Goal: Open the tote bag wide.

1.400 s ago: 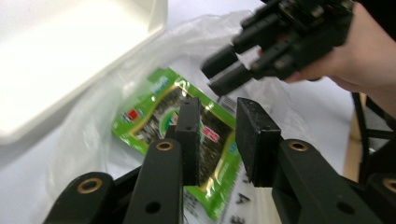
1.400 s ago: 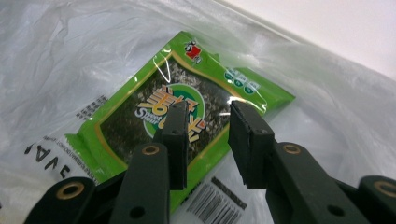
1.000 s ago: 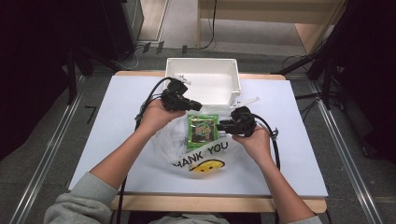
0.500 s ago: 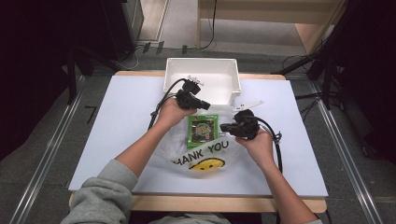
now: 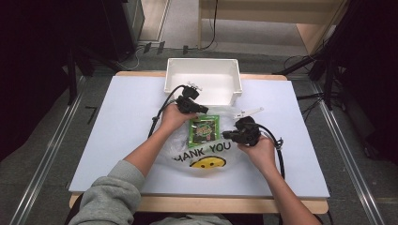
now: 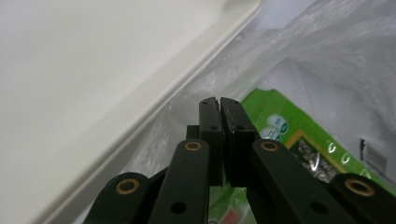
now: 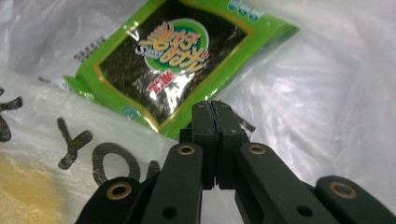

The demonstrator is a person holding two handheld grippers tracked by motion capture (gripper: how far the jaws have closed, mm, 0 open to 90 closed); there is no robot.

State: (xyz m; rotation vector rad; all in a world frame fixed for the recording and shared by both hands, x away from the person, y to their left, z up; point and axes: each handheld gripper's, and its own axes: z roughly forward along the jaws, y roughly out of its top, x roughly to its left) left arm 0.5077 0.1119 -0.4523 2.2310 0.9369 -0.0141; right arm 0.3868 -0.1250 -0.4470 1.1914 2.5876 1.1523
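Both grippers, left (image 5: 202, 110) and right (image 5: 227, 135), pinch the plastic bag (image 5: 206, 157) around the green packet (image 5: 204, 129), jaws clamped; next likely spreading the mouth.

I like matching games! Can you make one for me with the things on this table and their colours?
Things:
1. snack packet
2. bin
3. smiley face on the plastic bag
4. left gripper

Colours:
A. yellow
B. black
C. green
D. white

Pairs: 1-C, 2-D, 3-A, 4-B
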